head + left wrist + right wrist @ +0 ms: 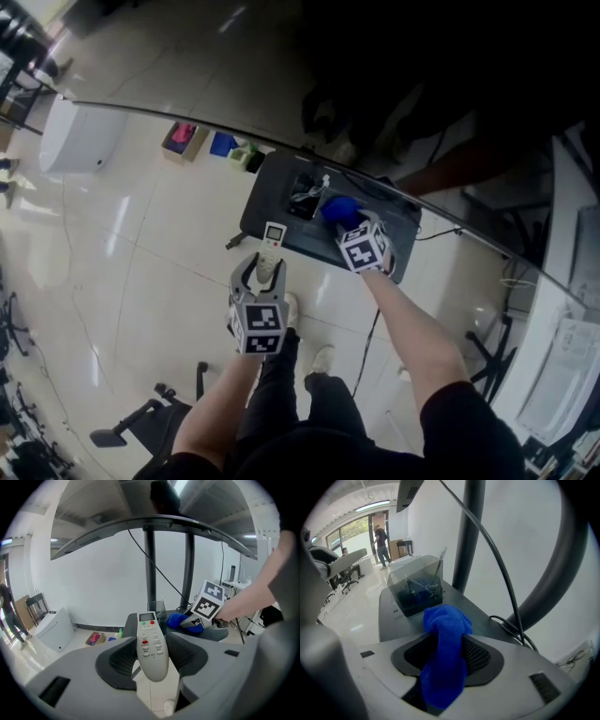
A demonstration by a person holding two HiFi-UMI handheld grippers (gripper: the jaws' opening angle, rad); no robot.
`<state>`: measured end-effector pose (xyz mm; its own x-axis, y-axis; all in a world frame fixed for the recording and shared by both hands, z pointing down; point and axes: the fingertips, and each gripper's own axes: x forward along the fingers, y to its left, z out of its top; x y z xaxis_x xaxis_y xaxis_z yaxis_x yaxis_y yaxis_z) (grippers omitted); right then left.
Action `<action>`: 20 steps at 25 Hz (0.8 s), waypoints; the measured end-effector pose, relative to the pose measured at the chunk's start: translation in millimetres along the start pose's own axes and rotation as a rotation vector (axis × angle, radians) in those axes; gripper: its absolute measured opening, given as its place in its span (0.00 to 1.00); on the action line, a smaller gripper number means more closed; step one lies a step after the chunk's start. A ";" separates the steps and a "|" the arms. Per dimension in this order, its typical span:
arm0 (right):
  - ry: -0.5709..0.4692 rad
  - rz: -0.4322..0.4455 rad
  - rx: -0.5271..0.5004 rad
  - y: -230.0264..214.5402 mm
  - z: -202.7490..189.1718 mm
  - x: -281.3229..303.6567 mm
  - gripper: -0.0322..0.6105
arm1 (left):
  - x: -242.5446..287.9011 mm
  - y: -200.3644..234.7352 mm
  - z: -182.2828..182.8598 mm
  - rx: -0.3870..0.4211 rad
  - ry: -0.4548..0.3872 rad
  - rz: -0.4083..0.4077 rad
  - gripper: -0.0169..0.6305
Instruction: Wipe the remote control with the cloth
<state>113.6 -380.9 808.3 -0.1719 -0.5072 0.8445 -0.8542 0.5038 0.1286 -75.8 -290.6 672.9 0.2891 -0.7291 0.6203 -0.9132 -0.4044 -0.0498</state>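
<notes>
Sitting between the pads of the left gripper [152, 660], a light grey remote control [151, 644] is clamped by its lower half; its small display and red and green buttons are turned up toward the camera, and its top end is pointed toward a dark grey table [281, 192]; in the head view the remote is seen held at the table's near edge, over the pale tiled floor [150, 244]. The jaws of the right gripper [447, 658] are spread wide; a bunched blue microfibre cloth [445, 653] is seen between them, touched by one pad while a dark gap is left at the other, so no grip is shown; the cloth's upper end is folded over above the tabletop, and whether it rests there cannot be told. Just behind the cloth a clear plastic box [417, 590] holding dark cables is stood on the table; a black cable [511, 616] is run past a dark post [468, 536] at the far side.
</notes>
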 end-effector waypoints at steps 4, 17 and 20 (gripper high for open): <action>0.005 -0.004 0.014 -4.4 -6.0 -14.8 0.25 | -10.7 -10.8 6.6 0.032 -0.018 -0.010 0.34; -0.529 0.205 -0.169 102.2 83.8 -322.8 0.23 | -136.3 -52.5 54.4 0.276 -0.145 0.022 0.34; -0.582 0.336 -0.296 156.2 89.6 -387.9 0.23 | -173.3 -72.0 62.4 0.351 -0.175 0.024 0.34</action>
<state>3.0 -168.1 454.2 -0.7043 -0.5398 0.4610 -0.5552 0.8236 0.1160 -42.2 -169.6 520.1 0.3410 -0.8117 0.4742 -0.7754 -0.5281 -0.3462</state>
